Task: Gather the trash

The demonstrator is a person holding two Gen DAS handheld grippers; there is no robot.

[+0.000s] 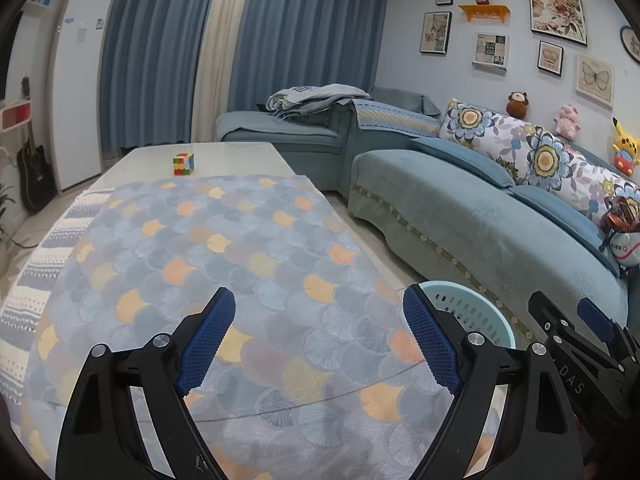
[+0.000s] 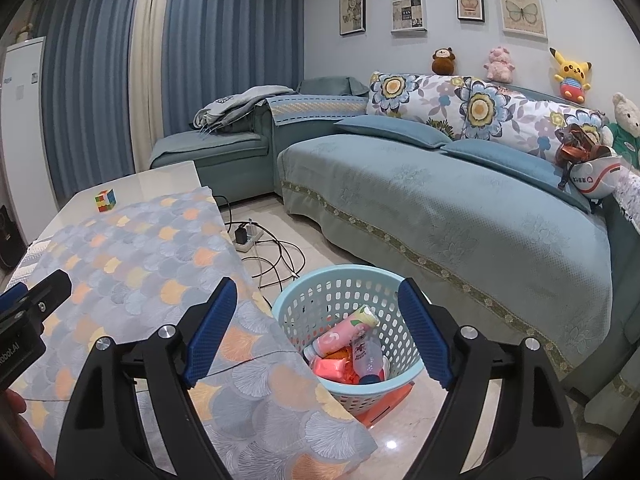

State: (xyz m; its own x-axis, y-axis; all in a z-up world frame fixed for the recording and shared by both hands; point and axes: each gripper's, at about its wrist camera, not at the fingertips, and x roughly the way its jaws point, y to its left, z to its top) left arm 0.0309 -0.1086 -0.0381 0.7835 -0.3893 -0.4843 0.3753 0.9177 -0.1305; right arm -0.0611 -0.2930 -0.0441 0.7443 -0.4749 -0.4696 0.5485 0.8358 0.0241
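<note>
Covering the table (image 1: 224, 152), a patterned cloth (image 1: 208, 264) faces the sofa (image 1: 480, 216)

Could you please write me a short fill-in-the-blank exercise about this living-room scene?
1. The light blue basket stands on the ___ beside the table.
2. The puzzle cube sits on the bare part of the ___.
3. The fingers of the right gripper are ___, with nothing between them.
4. The yellow plush toy sits on top of the ___.

Missing words: floor; table; open; sofa
</note>
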